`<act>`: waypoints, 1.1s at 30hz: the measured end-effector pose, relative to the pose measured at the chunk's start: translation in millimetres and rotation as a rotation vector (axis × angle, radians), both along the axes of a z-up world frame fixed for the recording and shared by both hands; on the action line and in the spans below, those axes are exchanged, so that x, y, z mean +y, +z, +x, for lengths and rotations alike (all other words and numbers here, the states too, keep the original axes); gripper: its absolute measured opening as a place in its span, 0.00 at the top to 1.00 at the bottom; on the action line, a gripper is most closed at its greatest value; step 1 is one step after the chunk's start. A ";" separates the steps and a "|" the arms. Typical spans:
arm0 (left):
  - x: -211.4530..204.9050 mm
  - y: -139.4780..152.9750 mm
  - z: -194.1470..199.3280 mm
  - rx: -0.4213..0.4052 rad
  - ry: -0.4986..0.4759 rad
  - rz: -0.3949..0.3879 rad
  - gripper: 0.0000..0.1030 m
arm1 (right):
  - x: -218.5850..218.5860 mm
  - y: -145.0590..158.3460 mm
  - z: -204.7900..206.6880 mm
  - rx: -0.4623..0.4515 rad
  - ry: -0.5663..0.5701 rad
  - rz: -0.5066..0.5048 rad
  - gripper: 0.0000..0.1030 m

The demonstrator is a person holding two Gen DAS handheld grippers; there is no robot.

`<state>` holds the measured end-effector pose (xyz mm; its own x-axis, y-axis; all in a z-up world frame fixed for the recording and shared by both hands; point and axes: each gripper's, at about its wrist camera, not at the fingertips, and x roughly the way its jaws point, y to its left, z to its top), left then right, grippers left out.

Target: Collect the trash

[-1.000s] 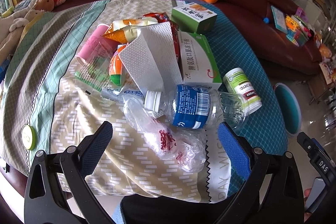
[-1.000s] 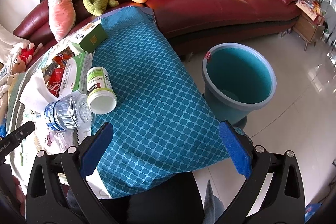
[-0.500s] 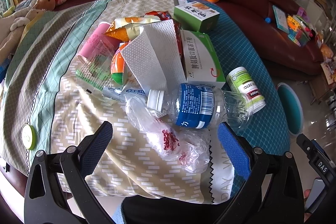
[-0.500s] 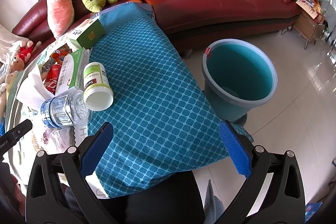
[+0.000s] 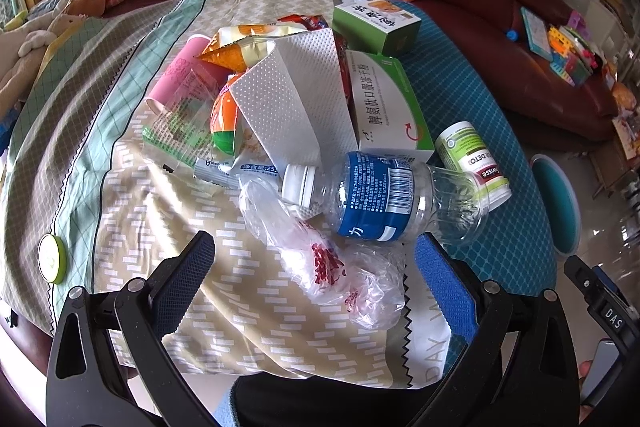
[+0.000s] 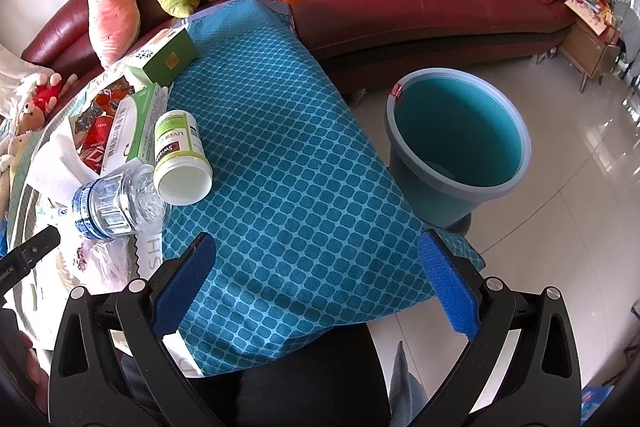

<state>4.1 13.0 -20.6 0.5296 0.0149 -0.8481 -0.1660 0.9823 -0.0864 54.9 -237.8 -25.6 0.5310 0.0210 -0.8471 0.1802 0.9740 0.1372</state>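
Right now I hold my left gripper (image 5: pixel 312 277) with its jaws spread wide and empty, low over the crumpled plastic bag (image 5: pixel 320 259), which lies between them; the water bottle (image 5: pixel 384 199) rests just past the tips, touching the pill jar (image 5: pixel 474 159). My right gripper (image 6: pixel 316 281) is likewise spread and empty, with bare blue cloth between its jaws. Beyond its right jaw the teal bin (image 6: pixel 456 151) stands on the floor, open for drops, I judge.

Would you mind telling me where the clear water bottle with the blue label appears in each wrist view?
Left wrist view: water bottle lies right of centre, just beyond the open fingers.
Right wrist view: water bottle lies at the left edge, mid-height.
Shared landmark: the green-and-white supplement jar touching its base.
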 end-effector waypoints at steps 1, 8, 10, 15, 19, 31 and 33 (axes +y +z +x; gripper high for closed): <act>0.0 0.1 0.1 0.000 0.000 0.000 0.03 | 0.1 -0.6 0.3 0.001 0.000 0.000 0.06; -0.1 -1.0 0.0 0.001 0.000 0.001 0.03 | 0.1 -2.9 0.0 0.004 -0.005 0.000 0.06; -0.3 -2.3 -0.4 0.001 -0.002 0.001 0.03 | 0.1 -2.7 0.2 0.004 -0.004 -0.001 0.06; -1.6 -5.5 -1.2 0.000 -0.011 0.004 0.03 | 2.1 -2.8 -0.8 -0.020 0.027 0.015 0.06; -0.1 -5.5 -1.5 -0.018 -0.019 0.008 0.03 | 14.4 5.1 -1.3 -0.068 0.114 0.006 0.06; 70.5 -6.3 5.6 -0.047 0.031 -0.058 0.03 | 110.3 44.4 43.6 -0.036 0.612 -0.030 0.06; 81.6 -8.9 6.6 -0.049 0.037 -0.073 0.03 | 138.5 45.6 50.6 -0.022 0.716 -0.059 0.06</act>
<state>10.7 94.6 -29.4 0.5704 -0.0253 -0.8210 -0.1960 0.9664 -0.1660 105.5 -99.2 20.0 0.4209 0.3254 -0.8467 -0.5081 0.8579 0.0772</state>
